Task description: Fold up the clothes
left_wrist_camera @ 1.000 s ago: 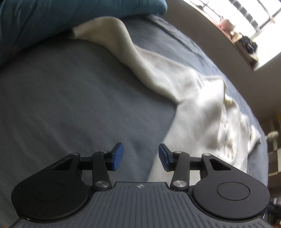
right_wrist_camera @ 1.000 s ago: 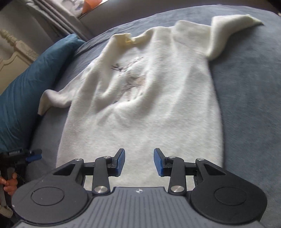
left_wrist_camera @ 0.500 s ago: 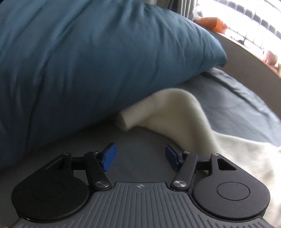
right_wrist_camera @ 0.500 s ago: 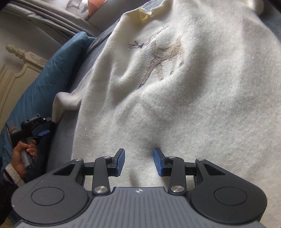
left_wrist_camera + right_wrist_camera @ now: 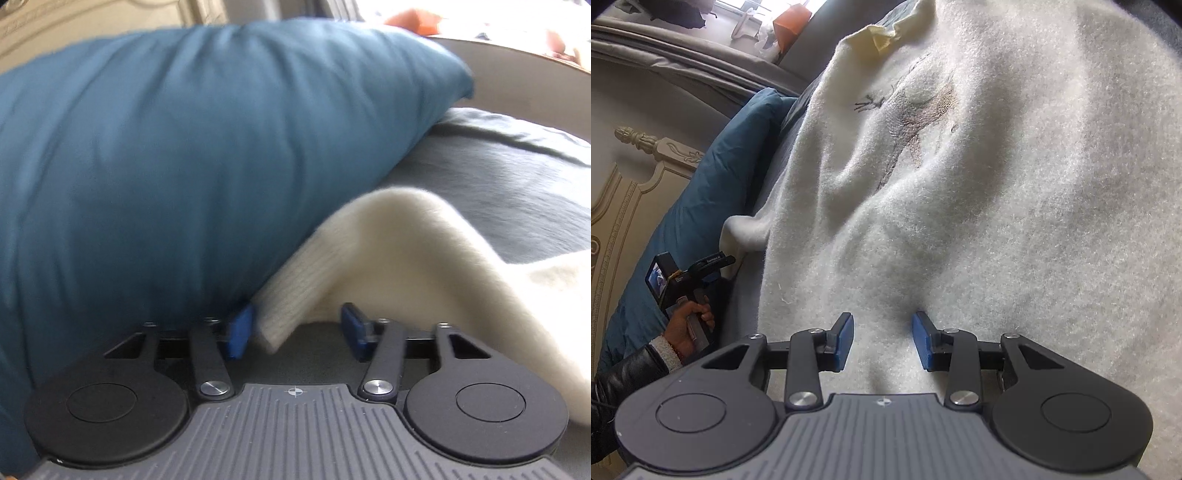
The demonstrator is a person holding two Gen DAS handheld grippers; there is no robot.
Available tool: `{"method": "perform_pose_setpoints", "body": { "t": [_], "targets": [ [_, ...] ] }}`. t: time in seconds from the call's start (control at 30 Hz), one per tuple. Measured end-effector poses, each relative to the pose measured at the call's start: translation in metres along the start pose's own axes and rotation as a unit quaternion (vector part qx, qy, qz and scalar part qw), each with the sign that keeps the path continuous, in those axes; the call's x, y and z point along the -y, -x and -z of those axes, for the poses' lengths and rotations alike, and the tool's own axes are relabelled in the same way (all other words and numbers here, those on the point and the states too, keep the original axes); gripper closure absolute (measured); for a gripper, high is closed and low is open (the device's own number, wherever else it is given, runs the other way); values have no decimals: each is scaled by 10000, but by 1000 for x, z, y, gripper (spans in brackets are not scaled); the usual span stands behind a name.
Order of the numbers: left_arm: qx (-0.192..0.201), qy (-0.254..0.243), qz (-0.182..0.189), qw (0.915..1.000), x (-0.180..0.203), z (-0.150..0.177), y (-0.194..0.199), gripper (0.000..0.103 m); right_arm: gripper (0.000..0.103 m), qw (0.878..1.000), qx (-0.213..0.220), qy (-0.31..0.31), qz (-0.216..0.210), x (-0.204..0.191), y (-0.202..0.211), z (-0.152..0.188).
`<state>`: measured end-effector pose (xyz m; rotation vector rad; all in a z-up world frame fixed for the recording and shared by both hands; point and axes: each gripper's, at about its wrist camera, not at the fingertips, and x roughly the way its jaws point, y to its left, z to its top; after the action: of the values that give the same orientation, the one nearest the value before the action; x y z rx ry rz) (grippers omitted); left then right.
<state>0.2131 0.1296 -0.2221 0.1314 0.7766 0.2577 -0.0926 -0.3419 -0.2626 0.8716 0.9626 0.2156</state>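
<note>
While the left claw [image 5: 291, 330] is closing its jaws around the sleeve cuff [image 5: 284, 314], which is sitting between the pads but not yet pinched, the right claw [image 5: 882, 341] is resting with jaws apart on the sweater [image 5: 997, 184] body, gripping nothing. The cuff is touching the left pad, tight against the blue pillow [image 5: 184, 147]; biting deeper before lifting would likely keep the pillow clear. Only the right view is showing the deer picture [image 5: 916, 122], the collar and the person's hand [image 5: 689, 325].
</note>
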Motion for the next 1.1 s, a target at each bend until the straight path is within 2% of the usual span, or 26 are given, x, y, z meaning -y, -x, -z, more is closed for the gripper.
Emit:
{"method": "perform_pose_setpoints", "body": {
  "t": [0.07, 0.13, 0.23, 0.37, 0.43, 0.53, 0.6, 0.67, 0.77, 0.93, 1.1],
  "targets": [
    [-6, 140, -79, 9999, -3, -2, -4, 81, 65, 10000, 40, 32, -10, -1, 3, 2],
    [-11, 181, -77, 9998, -5, -7, -3, 93, 65, 9999, 109, 65, -21, -1, 5, 5],
    [15, 107, 105, 9999, -3, -14, 11, 95, 65, 9996, 248, 141, -30, -1, 6, 10],
    [-2, 404, 777, 9962, -29, -40, 69, 96, 65, 9991, 356, 222, 11, -3, 6, 12],
    [-14, 518, 981, 9938, -46, -53, 100, 96, 65, 9989, 405, 225, -17, -2, 5, 13],
    [-288, 648, 1308, 9889, -73, -73, 132, 96, 65, 9989, 439, 140, -94, 1, 5, 12],
    [-502, 672, 1393, 9867, -87, -83, 146, 96, 65, 9988, 454, 86, -135, 3, 5, 12],
    [-688, 632, 1317, 9869, -96, -90, 154, 96, 65, 9988, 462, 57, -150, 3, 5, 11],
    [-790, 417, 912, 9918, -98, -98, 155, 96, 65, 9988, 473, 20, -158, 3, 4, 10],
    [-908, 186, 253, 9954, -99, -112, 140, 96, 65, 9986, 488, -58, -199, 4, 2, 9],
    [-953, -54, -173, 9953, -93, -135, 109, 96, 65, 9985, 505, -97, -212, 7, 1, 10]
  ]
}}
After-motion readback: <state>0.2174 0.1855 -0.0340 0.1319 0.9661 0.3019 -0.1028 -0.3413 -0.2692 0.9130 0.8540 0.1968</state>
